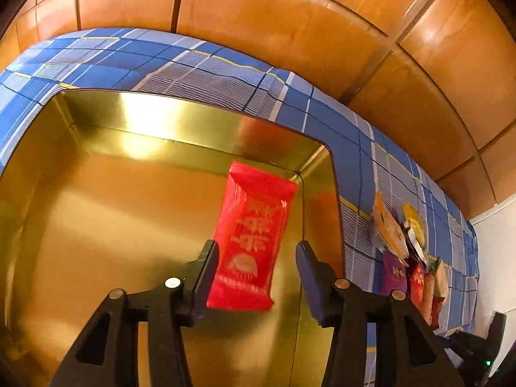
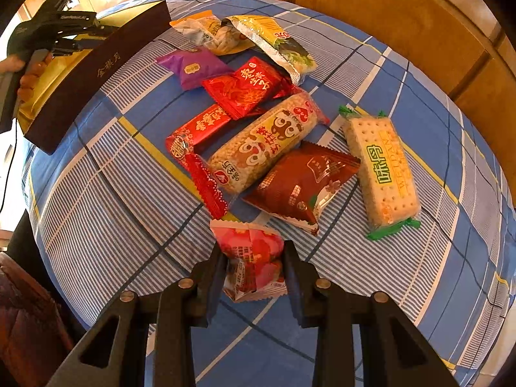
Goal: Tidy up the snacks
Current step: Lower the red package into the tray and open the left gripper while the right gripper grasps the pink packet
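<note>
Red snack packet (image 1: 250,242) hangs loose between the parted jaws of the left tool (image 1: 258,258) over the gold tin (image 1: 96,225). Right tool (image 2: 253,264) pinches a pink packet (image 2: 250,254); other snacks (image 2: 274,148) lie at twelve o'clock on the checked bench cloth (image 2: 113,209).

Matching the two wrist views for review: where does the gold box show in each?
Left wrist: the gold box fills the lower left and centre, open, below the left gripper, with a red snack packet between the open jaws.
Right wrist: upper left, its dark outer wall facing the camera, gold inside behind it.
Shared landmark: the blue checked cloth.
</note>
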The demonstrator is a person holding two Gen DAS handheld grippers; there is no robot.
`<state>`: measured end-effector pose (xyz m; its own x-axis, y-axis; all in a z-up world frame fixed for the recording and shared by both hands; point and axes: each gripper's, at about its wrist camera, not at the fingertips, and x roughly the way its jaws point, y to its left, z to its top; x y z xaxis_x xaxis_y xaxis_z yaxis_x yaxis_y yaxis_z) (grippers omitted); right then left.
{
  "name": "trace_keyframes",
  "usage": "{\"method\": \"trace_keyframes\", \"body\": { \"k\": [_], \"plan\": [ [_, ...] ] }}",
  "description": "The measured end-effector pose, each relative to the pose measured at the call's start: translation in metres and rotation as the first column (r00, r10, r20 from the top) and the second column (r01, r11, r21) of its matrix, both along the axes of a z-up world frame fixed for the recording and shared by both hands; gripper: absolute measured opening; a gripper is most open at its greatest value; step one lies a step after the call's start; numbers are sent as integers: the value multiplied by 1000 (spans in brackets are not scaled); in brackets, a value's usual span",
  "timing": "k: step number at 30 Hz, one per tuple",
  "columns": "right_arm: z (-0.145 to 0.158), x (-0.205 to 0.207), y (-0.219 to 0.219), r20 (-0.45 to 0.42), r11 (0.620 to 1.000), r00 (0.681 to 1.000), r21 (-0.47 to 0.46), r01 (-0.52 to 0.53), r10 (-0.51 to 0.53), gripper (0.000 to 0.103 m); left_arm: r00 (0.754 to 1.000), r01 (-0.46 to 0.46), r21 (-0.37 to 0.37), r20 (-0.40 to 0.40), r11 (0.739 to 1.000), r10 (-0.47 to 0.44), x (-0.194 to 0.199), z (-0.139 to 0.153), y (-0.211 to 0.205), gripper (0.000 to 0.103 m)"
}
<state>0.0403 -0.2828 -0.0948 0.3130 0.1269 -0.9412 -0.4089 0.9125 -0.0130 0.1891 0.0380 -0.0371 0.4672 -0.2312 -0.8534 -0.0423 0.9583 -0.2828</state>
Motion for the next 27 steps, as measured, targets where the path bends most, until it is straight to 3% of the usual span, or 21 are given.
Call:
{"method": "trace_keyframes", "body": {
  "k": [3, 10, 14, 20, 27],
  "plan": [
    [-1, 0, 0, 3, 1000, 1000, -4, -3, 3, 35, 999, -12, 55, 48, 998, 10, -24, 11, -5, 50],
    [0, 0, -1, 2, 1000, 1000, 5, 8, -8, 35, 986, 40, 168, 155, 985, -66, -96, 29, -19, 54],
    [1, 1, -2, -5, 1000, 1000, 13, 28, -28, 33, 981, 26, 180, 183, 983, -59, -121, 33, -13, 63],
    [10, -9, 24, -23, 999, 1000, 46, -9, 10, 33, 979, -23, 253, 202, 967, -29, -142, 31, 4, 64],
    [47, -14, 79, 56, 976, 997, 208, -70, 59, 33, 973, -123, 253, 219, 960, 67, -153, 31, 30, 64]
  ]
}}
